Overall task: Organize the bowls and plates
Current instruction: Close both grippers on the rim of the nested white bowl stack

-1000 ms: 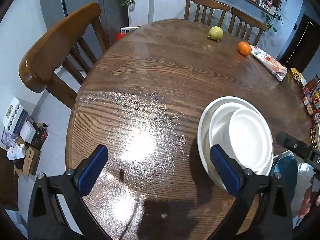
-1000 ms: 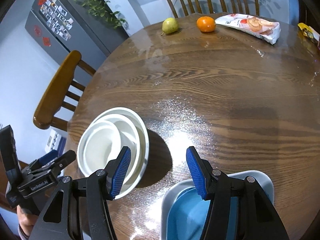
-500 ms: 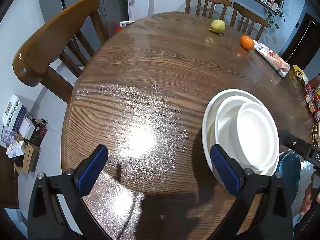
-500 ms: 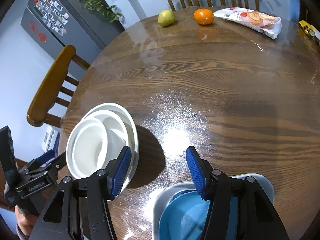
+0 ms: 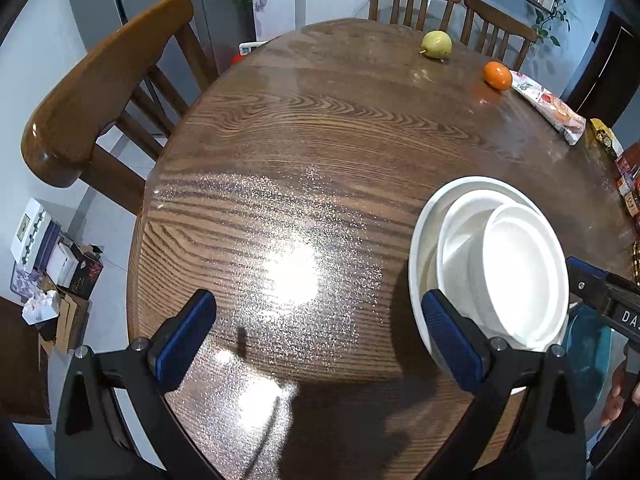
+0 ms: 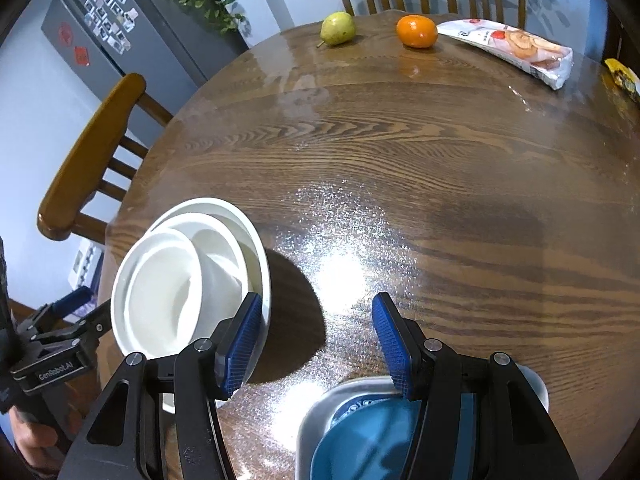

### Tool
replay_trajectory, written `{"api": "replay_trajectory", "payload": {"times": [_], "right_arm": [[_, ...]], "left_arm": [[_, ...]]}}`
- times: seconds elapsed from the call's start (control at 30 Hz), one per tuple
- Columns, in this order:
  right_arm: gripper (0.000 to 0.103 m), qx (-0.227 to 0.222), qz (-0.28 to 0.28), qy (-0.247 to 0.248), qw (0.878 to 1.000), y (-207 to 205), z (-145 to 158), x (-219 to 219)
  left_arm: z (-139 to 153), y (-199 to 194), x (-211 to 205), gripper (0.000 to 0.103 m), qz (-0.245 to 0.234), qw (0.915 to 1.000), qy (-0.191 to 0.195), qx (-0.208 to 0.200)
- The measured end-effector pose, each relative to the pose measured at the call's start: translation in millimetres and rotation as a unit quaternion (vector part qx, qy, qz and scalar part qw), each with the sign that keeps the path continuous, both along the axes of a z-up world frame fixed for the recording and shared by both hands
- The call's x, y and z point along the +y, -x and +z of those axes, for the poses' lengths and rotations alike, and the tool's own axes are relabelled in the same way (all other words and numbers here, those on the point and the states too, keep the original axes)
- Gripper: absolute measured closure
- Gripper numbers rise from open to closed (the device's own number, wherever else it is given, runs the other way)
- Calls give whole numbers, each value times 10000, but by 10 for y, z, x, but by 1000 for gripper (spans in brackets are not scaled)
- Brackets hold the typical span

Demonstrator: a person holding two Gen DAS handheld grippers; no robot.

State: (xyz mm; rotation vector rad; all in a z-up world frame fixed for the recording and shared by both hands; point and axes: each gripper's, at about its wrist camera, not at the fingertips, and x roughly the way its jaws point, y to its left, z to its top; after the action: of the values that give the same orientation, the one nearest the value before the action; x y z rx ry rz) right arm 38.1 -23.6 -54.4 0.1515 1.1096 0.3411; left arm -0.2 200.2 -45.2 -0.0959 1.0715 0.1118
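The white dishes (image 5: 516,272) sat nested in one stack near the table's (image 5: 320,152) near edge: a wide shallow bowl at the bottom, a smaller one inside it, and the smallest leaning toward one side of that. In the right wrist view we saw the same stack (image 6: 188,280) toward the table's left side, casting a dark round shadow on the wood. A blue plate (image 6: 368,444) lay in a pale grey dish (image 6: 316,412) at the near edge, right of the white stack and apart from it.

Our left gripper (image 5: 316,332) hovered over bare wood with its blue pads spread wide and nothing between them; its right finger crossed in front of the stack's near rim, and we could not tell whether it touched. Our right gripper (image 6: 316,344) hung with its jaws parted, also empty, its left pad in front of the stack's rim and its right pad above the grey dish.

At the far edge lay a green pear (image 6: 338,28), an orange (image 6: 416,31) and a snack packet (image 6: 516,50) in a row. Wooden chairs (image 5: 108,92) stood around the table.
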Motion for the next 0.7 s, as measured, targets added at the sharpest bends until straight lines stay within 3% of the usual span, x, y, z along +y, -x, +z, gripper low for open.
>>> {"api": "replay_trajectory", "payload": {"times": [0.33,0.53,0.7], "right_arm": [[45,-83,24,140,9999,-37,-10,57],[66,-125,63,-110,9998,-33,1,65],[75,-137,123,-134,9997,-43,23,109]], "left_arm": [[21,1,-68,4,28,9995,-273,-159],[32,-6,-87,12,-13,9995,-211,-243],[44,-9,-120,23,-74,9994,-148,-294]]}}
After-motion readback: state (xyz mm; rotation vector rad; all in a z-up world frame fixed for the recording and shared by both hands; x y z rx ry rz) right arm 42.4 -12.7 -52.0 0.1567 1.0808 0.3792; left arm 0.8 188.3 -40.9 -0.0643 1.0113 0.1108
